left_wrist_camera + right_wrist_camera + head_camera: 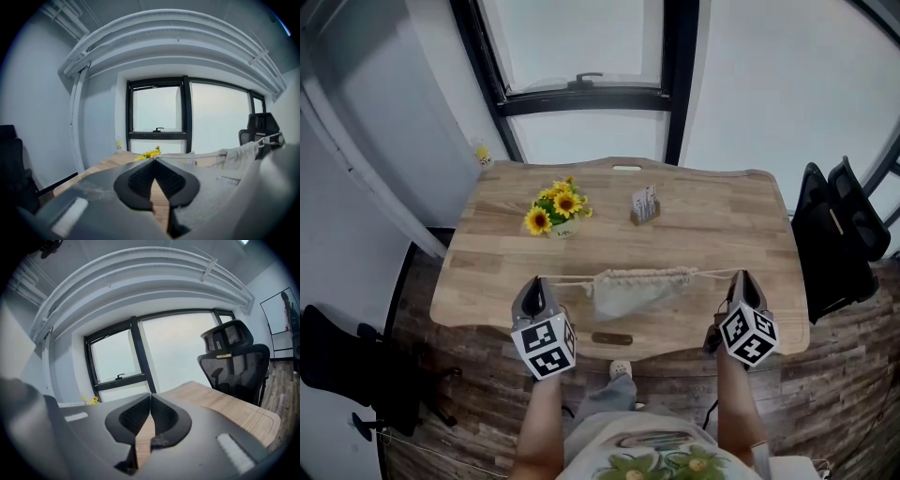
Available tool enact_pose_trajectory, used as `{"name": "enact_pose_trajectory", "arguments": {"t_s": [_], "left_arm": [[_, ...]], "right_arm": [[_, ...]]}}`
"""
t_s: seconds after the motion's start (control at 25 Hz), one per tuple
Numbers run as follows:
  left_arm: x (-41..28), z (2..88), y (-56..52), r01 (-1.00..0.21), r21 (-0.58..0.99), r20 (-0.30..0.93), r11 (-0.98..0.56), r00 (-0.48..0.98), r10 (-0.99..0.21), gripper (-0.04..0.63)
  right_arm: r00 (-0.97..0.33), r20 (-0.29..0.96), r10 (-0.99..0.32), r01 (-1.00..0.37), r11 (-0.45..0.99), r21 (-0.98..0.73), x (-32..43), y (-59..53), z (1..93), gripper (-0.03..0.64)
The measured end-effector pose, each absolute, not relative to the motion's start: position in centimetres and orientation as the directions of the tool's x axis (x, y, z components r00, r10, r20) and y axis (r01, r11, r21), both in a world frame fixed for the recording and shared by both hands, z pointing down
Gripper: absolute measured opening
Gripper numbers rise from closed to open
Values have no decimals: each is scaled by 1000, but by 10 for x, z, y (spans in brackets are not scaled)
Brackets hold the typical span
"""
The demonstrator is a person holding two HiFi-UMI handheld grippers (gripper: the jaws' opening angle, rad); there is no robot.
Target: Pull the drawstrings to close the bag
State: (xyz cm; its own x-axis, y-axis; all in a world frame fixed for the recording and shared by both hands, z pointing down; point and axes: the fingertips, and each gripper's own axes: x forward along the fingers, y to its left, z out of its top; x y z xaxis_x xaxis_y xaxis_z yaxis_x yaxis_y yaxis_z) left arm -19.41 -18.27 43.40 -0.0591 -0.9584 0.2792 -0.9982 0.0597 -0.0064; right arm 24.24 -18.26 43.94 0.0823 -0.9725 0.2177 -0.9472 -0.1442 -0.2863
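Beige bag [633,289] is lying on the surface [712,225] at centre, left tool [540,281] and right tool [739,275] pinching its drawstrings [572,278].

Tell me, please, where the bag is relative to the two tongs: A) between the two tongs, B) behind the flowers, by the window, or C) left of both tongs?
A: in the head view the bag is between the left tongs and the right tongs, with a taut string running out to each.
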Motion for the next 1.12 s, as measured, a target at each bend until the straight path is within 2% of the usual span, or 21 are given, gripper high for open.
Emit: {"name": "enact_pose_trajectory", "arguments": {"t_s": [1.12], "left_arm": [[-223, 441, -174, -991, 73, 293, 112, -86, -952, 6]], "right_arm": [[126, 209, -970, -929, -189, -317, 253, -179, 435, 9]]}}
